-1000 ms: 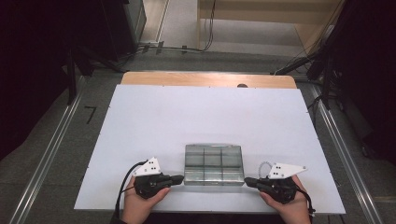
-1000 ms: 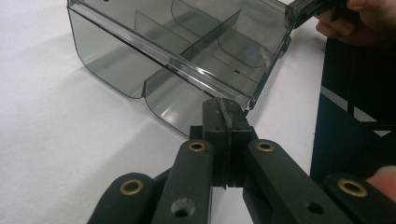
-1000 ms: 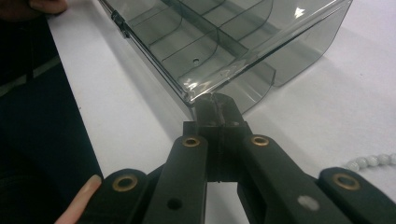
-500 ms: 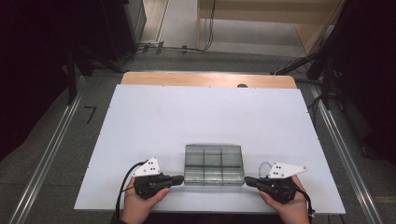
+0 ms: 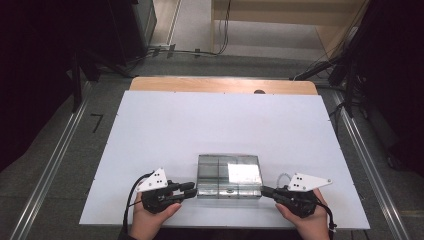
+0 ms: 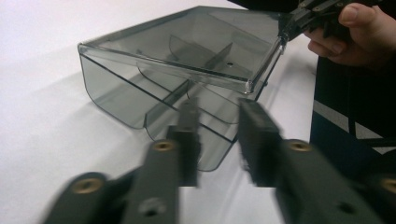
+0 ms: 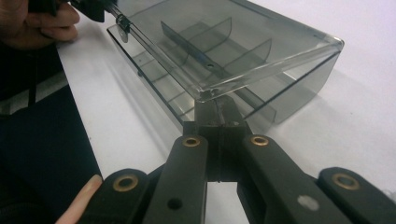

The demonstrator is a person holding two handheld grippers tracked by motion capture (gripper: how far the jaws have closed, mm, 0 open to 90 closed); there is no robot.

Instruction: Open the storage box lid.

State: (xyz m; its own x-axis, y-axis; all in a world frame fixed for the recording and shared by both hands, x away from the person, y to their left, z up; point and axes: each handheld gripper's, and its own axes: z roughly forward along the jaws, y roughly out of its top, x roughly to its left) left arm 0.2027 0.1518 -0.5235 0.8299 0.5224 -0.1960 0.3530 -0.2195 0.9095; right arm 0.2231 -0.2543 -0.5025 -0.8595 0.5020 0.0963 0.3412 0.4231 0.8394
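With your right gripper clamped on the box lid's near corner, keep your spread left gripper steadying the box while lifting evenly.

Item under handling: a smoke-grey transparent plastic organiser box; rectangular, with rounded lower corners and thin internal dividers that split it into compartments, seen as a grid from above; compartments appear empty; hinged clear lid is raised slightly, tilted, not seated flat on the body; a small latch tab shows on the front edge; box rests upright on the white table surface, near the front edge on the person's side, roughly centred left to right; a bright reflection lies on the right half of the lid in the high view.
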